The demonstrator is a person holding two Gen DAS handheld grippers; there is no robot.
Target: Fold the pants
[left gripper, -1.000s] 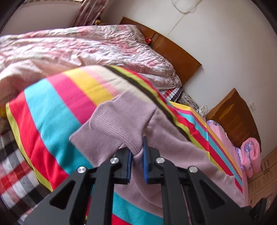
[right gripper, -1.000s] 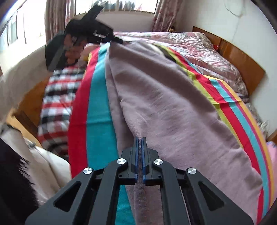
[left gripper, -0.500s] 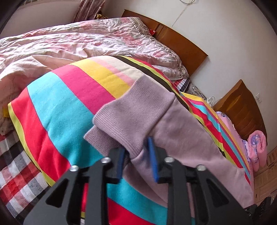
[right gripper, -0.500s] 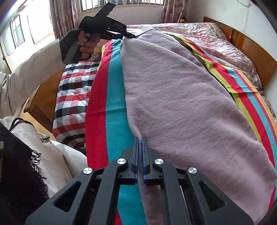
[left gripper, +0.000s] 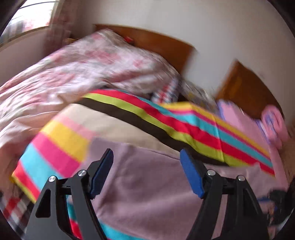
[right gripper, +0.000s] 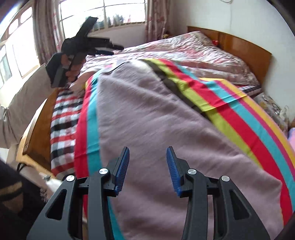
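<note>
Mauve pants [right gripper: 156, 129] lie flat along the striped blanket [right gripper: 248, 129]; my left tongs [left gripper: 146, 171] and right tongs [right gripper: 147, 169], just opened, stand apart and empty above them. Next I'd grip one end squarely, both layers, before folding.

Home bedroom. A bed [right gripper: 40, 133] with wooden headboard [right gripper: 245, 48] is standing against a white wall, carrying a pink floral quilt [right gripper: 193, 49], a striped blanket [right gripper: 239, 118] and checked sheet [right gripper: 62, 125]; daylight is coming through a curtained window [right gripper: 121, 11].
</note>
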